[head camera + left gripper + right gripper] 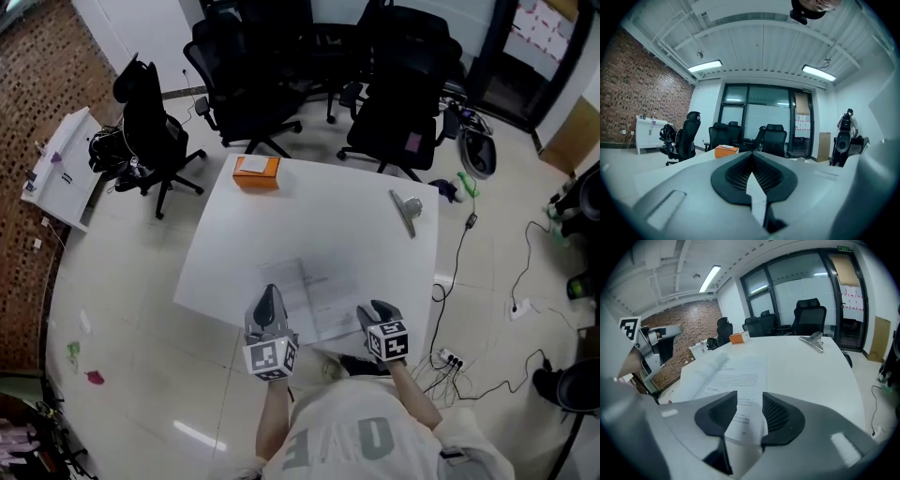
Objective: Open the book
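A white book [314, 291] lies open near the front edge of the white table [319, 206]. Printed pages face up in the right gripper view, and the left-hand leaves of the book [740, 373] curl upward. My left gripper [270, 298] is over the book's left side, pointing level. Its jaws [752, 161] are shut, with a printed page [757, 199] pinched between them. My right gripper [377, 309] hangs over the book's near right corner, tilted down. It [750, 408] is open, and the page's lower edge shows in the gap, untouched by the pads.
An orange box [256, 172] sits at the table's far left and a metal clip [407, 211] at the far right. Black office chairs [403, 103] crowd the far side, with another chair [150, 131] at the left. Cables [469, 366] trail over the floor on the right.
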The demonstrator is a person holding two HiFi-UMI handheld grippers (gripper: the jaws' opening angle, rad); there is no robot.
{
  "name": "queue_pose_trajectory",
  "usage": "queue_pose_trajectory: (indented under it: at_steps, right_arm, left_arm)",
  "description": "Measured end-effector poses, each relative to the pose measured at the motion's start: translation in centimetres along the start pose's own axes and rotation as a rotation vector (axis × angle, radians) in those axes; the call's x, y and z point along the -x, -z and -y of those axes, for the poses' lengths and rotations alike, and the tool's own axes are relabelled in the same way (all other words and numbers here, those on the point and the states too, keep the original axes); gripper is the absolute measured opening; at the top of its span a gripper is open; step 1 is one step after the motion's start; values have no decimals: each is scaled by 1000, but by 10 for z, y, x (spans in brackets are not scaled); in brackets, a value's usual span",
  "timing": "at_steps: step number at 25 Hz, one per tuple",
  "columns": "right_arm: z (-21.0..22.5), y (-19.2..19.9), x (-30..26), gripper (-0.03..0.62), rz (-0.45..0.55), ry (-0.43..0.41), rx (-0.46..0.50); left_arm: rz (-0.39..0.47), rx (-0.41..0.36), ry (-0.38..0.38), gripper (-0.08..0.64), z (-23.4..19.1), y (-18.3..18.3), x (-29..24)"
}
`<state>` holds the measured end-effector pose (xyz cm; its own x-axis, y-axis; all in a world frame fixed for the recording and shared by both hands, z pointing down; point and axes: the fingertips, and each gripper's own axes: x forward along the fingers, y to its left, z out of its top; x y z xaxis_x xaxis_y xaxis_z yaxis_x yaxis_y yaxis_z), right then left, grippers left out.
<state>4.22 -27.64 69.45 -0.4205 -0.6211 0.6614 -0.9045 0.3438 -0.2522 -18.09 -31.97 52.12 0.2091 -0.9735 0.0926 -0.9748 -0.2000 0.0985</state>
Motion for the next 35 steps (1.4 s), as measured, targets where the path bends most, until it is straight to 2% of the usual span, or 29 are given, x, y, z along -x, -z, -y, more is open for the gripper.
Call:
queue_pose_trajectory:
  at_steps: [3, 7, 16, 19, 22, 25, 29, 35]
  right_arm:
    - [9, 9, -6, 172, -37, 19, -17]
    - [11, 13, -10, 166, -78, 40, 14]
    - [10, 14, -8, 132, -84, 82, 81]
    - [16, 8, -4, 49, -77, 121, 126]
    - [17, 6, -1, 31, -76, 129, 97]
    - [13, -1, 5, 23, -46, 122, 75]
    - [-6, -23, 17, 14, 23, 95, 97]
    - [-30, -44, 29, 11, 84, 38, 94]
  left_arm:
    - [-16, 5, 12, 14, 7, 1, -2]
    - [-30, 6, 38, 14, 16, 11, -4]
    - [-28, 10, 60, 14, 26, 8, -6]
    - [-31, 7, 66, 14, 27, 16, -5]
    - [-33, 10, 63, 14, 26, 16, -3]
    - [-29, 11, 60, 14, 24, 15, -1]
    - [-46, 11, 59, 14, 25, 15, -3]
    - [-61, 8, 109, 14, 45, 30, -2]
